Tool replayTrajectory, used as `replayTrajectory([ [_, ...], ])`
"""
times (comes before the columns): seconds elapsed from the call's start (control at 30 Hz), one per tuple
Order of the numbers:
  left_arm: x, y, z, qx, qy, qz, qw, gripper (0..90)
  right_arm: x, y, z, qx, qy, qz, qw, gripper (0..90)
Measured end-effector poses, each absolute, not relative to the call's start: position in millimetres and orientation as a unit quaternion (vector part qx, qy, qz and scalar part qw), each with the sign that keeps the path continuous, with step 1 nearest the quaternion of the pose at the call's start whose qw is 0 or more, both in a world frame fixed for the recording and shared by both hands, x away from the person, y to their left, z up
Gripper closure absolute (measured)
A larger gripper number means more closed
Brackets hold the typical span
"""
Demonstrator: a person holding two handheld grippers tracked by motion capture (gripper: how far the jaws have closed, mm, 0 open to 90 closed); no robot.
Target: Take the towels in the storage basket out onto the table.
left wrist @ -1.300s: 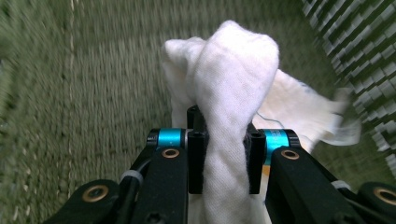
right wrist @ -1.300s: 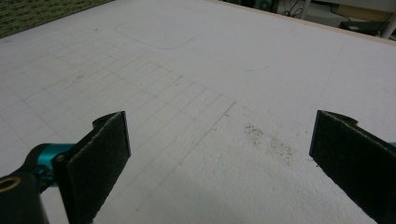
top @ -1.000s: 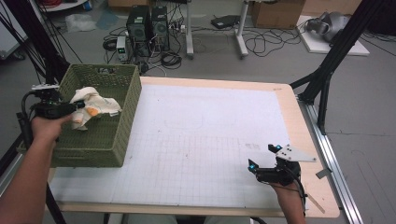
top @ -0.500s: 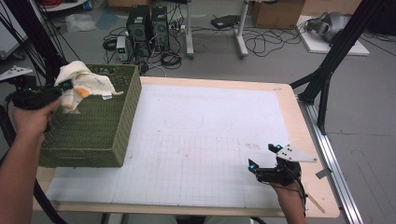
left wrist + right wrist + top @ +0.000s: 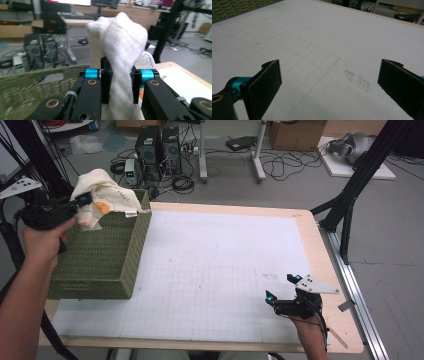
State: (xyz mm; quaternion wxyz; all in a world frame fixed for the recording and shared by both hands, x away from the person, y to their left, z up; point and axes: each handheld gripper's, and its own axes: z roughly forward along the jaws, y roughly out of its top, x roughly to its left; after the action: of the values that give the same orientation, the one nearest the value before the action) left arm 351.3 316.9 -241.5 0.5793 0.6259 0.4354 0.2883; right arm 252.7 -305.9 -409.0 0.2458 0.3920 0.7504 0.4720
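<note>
High view shows the left claw [image 5: 86, 200] clamped on a bunched white cloth [image 5: 107, 200] with an orange print, held up above the far rim of the green woven basket [image 5: 100, 255], so the step in hand looks like lifting the cloth out of the basket. Left gripper view has the cloth [image 5: 122, 50] pinched between the two black jaws, a fold rising above them and the rest hanging below, with the basket's wall [image 5: 32, 82] under and to the left of the claw. What else lies in the basket cannot be told; the part of its inside that shows near the claw looks bare. The next move probably calls for carrying the cloth clear of the rim, toward the white gridded bench [image 5: 225, 270] on the claw's right, keeping the hanging end from snagging on the weave. The right claw [image 5: 284, 289] rests near the bench's near right corner, jaws wide apart with nothing between them.
</note>
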Motion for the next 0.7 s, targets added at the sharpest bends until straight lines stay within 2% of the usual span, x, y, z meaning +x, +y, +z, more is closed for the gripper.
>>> replayTrajectory([
  [0.37,348.0,258.3,-236.6,0.655,0.371,0.257,0.606,78.1,252.5,-305.3,-408.4,0.39,0.751,0.472,0.246,4.3],
  [0.7,343.9,194.7,-257.2,0.677,0.316,0.226,0.625,78.1,252.8,-306.1,-407.5,0.39,0.75,0.475,0.247,4.4],
])
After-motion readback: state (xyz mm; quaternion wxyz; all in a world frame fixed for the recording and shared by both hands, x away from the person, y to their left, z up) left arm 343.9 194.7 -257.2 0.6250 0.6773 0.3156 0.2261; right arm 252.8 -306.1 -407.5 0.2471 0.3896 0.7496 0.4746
